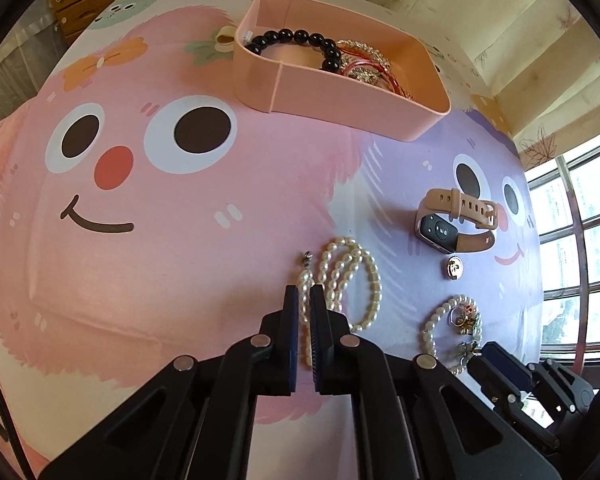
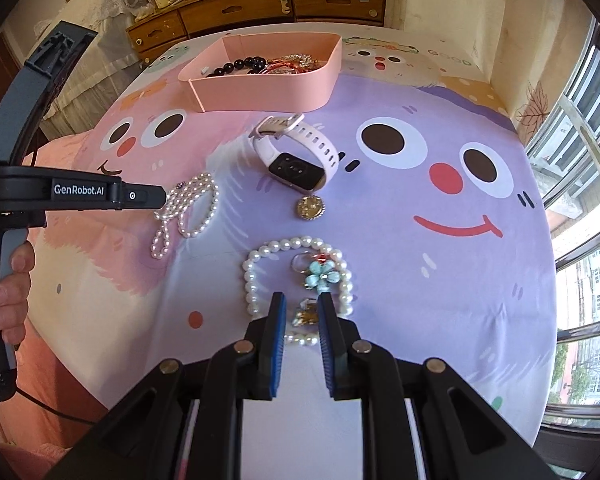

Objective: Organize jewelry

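Both jaws closed on pearl jewelry, pink box waiting at the top of frame

The left gripper (image 1: 305, 300) has its jaws pinched narrow on the rice-pearl strand (image 1: 350, 276): light, limp, slippery beads, so it is best taken across a doubled loop. The right gripper (image 2: 302, 312) clamps the charm on the round-pearl bracelet (image 2: 296, 276), whose enamel flower (image 2: 323, 276) looks fragile. Beyond lie a stiff silicone-strapped watch (image 2: 296, 156), a gold brooch (image 2: 310, 207) and the rigid pink box (image 2: 260, 84) on the cartoon-print bench (image 2: 460, 280).
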